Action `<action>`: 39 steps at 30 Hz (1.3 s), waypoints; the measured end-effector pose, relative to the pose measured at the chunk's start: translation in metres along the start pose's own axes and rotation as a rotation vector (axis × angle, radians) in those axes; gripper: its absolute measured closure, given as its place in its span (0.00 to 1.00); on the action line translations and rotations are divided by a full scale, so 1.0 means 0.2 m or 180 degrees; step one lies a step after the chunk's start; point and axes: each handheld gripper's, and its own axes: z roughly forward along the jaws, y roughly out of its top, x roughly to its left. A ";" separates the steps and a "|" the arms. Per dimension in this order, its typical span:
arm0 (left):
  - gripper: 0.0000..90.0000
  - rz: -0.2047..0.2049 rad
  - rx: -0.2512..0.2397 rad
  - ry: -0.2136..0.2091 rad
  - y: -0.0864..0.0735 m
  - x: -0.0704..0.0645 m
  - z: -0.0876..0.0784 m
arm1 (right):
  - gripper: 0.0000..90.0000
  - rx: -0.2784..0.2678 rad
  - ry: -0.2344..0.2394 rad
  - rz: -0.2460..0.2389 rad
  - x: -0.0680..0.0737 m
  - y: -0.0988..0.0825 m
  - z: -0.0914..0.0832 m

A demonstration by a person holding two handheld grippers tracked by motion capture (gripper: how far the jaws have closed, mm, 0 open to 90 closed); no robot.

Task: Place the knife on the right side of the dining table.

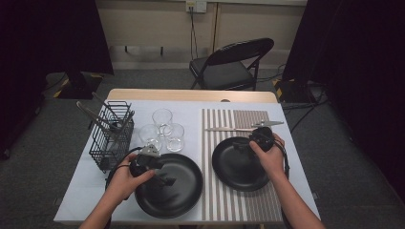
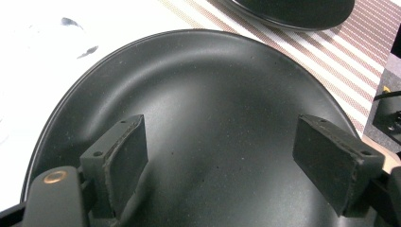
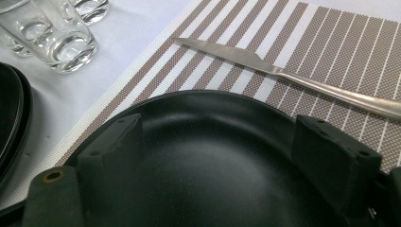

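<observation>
2 black plates: small plate (image 1: 239,164) lies flat on the striped mat (image 1: 217,198), right tool (image 3: 217,151) spread over its 1 o'clock rim; left tool (image 2: 222,156) spread over the big plate (image 1: 174,191); knife (image 1: 234,129) lies crosswise, tip toward 9 o'clock.

light: dim room, dark corners | glare: white tabletop | focus: slightly soft

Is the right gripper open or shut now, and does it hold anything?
Open, holding nothing. In the right gripper view the right gripper has its jaws wide apart above the small black plate on the striped placemat; the pads touch nothing.
</observation>
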 end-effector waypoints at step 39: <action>0.19 0.0013 -0.0014 0.0020 0.02 0.00 -0.01 | 0.20 0.0047 0.0196 -0.0173 0.13 -0.22 -0.04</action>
